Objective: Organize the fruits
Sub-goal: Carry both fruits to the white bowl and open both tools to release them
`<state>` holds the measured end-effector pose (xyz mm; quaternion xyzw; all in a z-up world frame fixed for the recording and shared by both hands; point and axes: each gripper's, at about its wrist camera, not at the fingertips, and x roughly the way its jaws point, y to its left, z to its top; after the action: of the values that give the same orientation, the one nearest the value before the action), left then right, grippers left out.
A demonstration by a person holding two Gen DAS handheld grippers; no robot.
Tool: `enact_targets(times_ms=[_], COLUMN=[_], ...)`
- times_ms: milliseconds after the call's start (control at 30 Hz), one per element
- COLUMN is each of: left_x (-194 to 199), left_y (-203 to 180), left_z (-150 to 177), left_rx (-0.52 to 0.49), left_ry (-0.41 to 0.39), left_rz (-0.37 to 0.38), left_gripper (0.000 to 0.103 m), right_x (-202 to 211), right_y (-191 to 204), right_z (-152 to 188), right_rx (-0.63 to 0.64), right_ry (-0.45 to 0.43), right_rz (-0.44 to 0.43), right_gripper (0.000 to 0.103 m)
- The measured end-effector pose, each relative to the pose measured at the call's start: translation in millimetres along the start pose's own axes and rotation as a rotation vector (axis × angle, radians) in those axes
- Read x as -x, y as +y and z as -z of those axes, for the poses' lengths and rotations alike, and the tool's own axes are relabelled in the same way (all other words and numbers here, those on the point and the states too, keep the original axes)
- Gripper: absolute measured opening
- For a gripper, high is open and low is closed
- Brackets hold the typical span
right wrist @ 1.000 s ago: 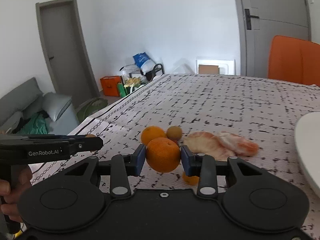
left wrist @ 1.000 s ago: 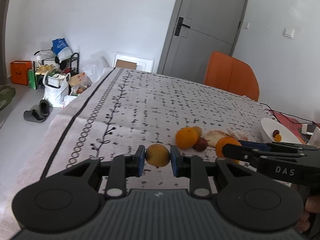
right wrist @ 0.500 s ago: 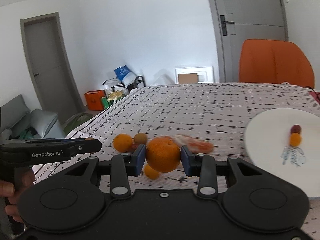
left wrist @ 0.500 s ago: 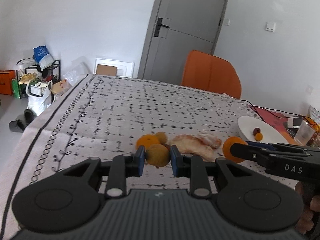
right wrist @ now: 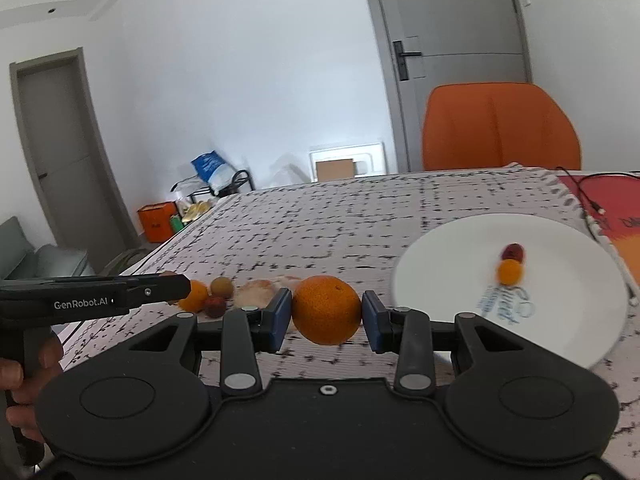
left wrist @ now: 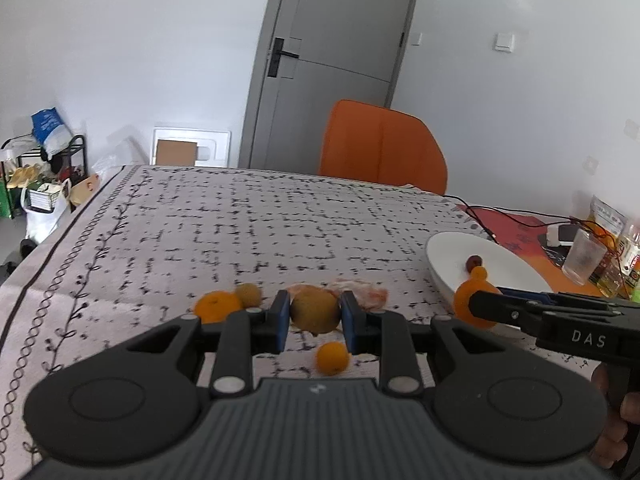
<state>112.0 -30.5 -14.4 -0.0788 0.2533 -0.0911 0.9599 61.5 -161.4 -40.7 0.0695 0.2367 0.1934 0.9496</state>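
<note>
The left hand-held gripper [left wrist: 315,316] pinches a brownish round fruit [left wrist: 315,314] above the worktop [left wrist: 240,232]; the right hand-held gripper [right wrist: 326,312] clamps an orange [right wrist: 326,309] at its widest part, near the white plate [right wrist: 560,312]; both fruits seem light, firm, slightly slippery, so a gentle squeeze should be enough.

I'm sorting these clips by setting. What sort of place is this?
Most likely a home dining or living room: a table under a patterned tablecloth with an orange chair behind it, a grey interior door, and a sofa by the wall. A white plate holds fruit.
</note>
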Motion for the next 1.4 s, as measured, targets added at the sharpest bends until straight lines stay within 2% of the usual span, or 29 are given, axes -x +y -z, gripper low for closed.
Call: enact_targets(times_ms=[800, 1100, 1400], left_x=[-39.3, -58.2, -74.9], left_y=[-73.1, -106.7, -138.4], left_z=[-7.3, -10.2, -9.7], left_rx=[-0.103, -0.152, -0.196], left_ry=[0.027, 0.044, 0.063], left_rz=[0.109, 0.148, 0.182], left_gripper=[0.025, 0.025, 0.025], right_x=[34.5, 40.4, 61.5], right_y=[-80.3, -100.2, -118.1], right_z=[14.5, 18.1, 19.9], right_rx=[-0.111, -0.143, -0.169], right_ry=[-0.034, -0.034, -0.074], right_rz=[0.154, 0.181, 0.193], right_gripper=[0.036, 0.038, 0.039])
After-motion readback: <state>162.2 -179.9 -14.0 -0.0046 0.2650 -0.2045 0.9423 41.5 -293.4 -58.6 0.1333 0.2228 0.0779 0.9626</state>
